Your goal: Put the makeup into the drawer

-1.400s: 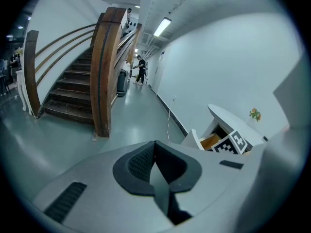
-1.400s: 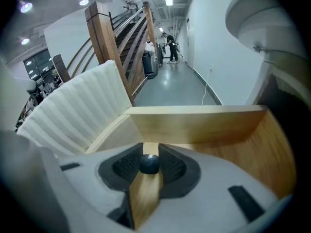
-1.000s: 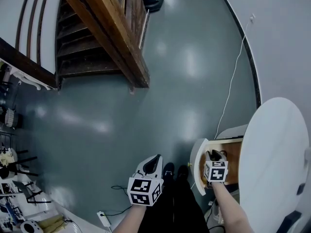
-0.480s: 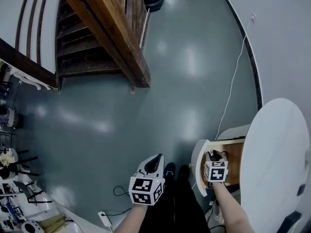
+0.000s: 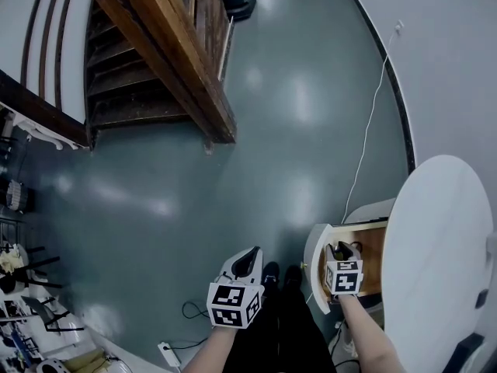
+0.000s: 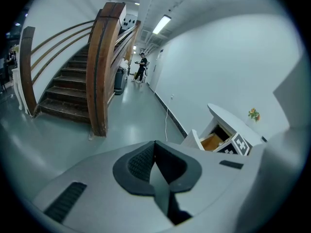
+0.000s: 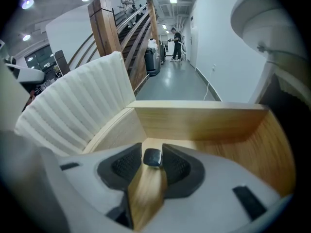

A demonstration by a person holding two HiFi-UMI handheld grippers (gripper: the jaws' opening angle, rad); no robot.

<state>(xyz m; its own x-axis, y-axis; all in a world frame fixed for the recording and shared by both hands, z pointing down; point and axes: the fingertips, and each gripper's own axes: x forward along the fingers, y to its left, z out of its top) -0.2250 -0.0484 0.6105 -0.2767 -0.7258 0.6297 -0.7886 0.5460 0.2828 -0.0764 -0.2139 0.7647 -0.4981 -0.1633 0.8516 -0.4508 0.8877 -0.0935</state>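
The wooden drawer point(image 5: 374, 249) stands pulled out from under the white round table point(image 5: 443, 247). My right gripper point(image 5: 342, 250) reaches down into it. In the right gripper view a small dark makeup piece point(image 7: 152, 158) sits between the tips of my right gripper point(image 7: 152, 152), just above the drawer's wooden floor point(image 7: 228, 144). Its jaws have just been opening, and narrow gaps show on both sides of the piece. My left gripper point(image 5: 247, 261) hangs over the floor left of the drawer, shut with nothing in it point(image 6: 154, 145).
The drawer's white ribbed front point(image 7: 82, 106) rises at the left of the right gripper. A wooden staircase point(image 5: 163, 61) stands at the far left. A white cable point(image 5: 371, 123) runs along the grey floor by the wall. The person's shoes point(image 5: 278, 274) are between the grippers.
Both grippers stay where they were; only the head view has drifted slightly.
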